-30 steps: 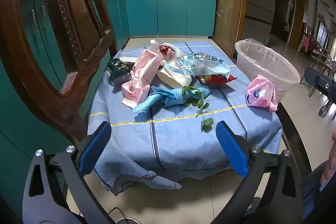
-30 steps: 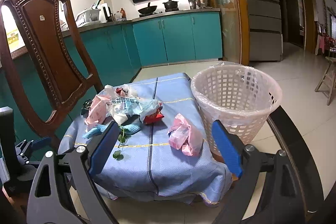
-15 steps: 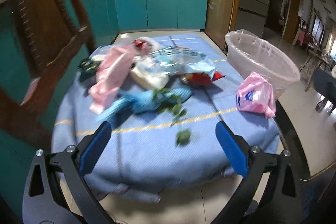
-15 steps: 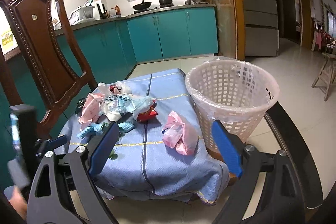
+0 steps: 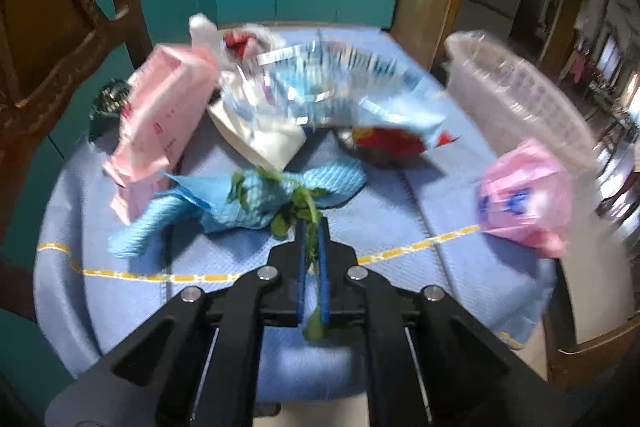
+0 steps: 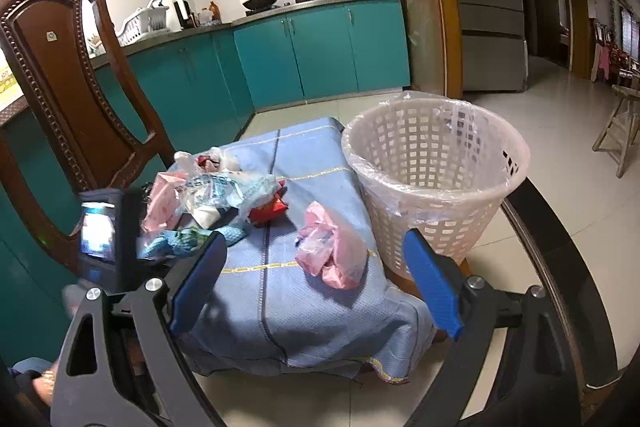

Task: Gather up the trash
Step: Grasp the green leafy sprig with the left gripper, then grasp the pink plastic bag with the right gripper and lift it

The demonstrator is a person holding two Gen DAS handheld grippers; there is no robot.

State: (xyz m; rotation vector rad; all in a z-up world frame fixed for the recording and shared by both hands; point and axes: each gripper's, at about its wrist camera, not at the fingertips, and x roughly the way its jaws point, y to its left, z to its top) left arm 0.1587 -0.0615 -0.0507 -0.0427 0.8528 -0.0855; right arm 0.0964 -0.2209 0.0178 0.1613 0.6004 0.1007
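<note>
My left gripper (image 5: 313, 227) is shut on a green leafy sprig (image 5: 302, 205) that lies on the blue tablecloth (image 5: 400, 227), next to a crumpled blue cloth (image 5: 244, 203). Behind them is a heap of trash: a pink wrapper (image 5: 164, 123), a white packet (image 5: 264, 139), a clear blue-printed bag (image 5: 340, 87) and a red packet (image 5: 384, 141). A pink plastic bag (image 5: 524, 199) lies at the right, also in the right wrist view (image 6: 332, 251). My right gripper (image 6: 316, 279) is open and empty, in front of the table. The white lined bin (image 6: 436, 183) stands right of the table.
A carved wooden chair (image 6: 60, 83) stands at the table's left. Teal kitchen cabinets (image 6: 320, 55) line the back wall. The left gripper's body (image 6: 104, 239) shows at the left of the right wrist view. Tiled floor (image 6: 560, 147) extends to the right.
My left gripper has moved forward over the table and shut on the green sprig. My right gripper stays open and has shifted slightly.
</note>
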